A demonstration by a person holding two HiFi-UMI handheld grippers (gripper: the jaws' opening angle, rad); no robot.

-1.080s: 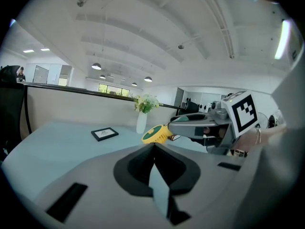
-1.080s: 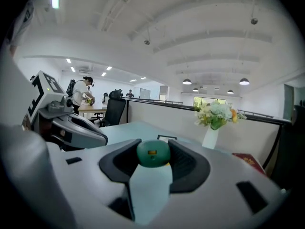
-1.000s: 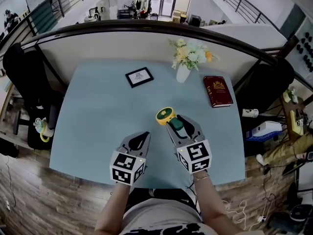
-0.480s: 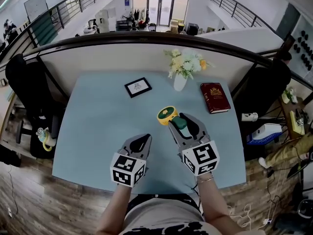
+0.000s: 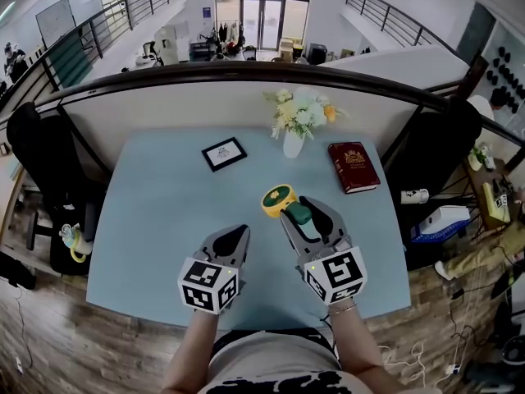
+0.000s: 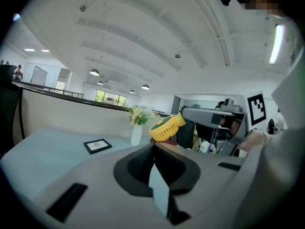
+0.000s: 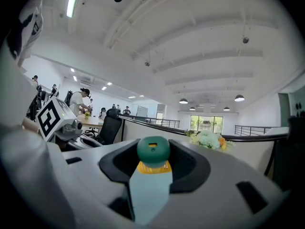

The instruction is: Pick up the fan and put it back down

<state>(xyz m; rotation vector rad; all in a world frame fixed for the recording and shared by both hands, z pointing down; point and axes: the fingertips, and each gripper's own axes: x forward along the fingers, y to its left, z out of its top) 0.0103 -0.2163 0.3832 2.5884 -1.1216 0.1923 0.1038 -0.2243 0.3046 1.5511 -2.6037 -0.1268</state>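
Observation:
A small fan [image 5: 279, 199] with a yellow round head and a green handle hangs above the pale blue table [image 5: 164, 220]. My right gripper [image 5: 300, 209] is shut on the green handle [image 7: 153, 151], and the yellow head sticks out past the fingertips. In the left gripper view the fan [image 6: 165, 127] floats in the air at the tip of the right gripper [image 6: 209, 116]. My left gripper [image 5: 238, 235] hovers to the left of it, shut with nothing in it; its pads meet in its own view [image 6: 155, 149].
At the back of the table stand a black picture frame [image 5: 224, 153], a white vase of flowers [image 5: 294, 130] and a red book [image 5: 353, 167]. A curved partition runs behind the table. A black chair [image 5: 41, 162] is at the left.
The right gripper has risen with the fan in its grip and now looks larger in the head view. The left gripper has lifted a little too.

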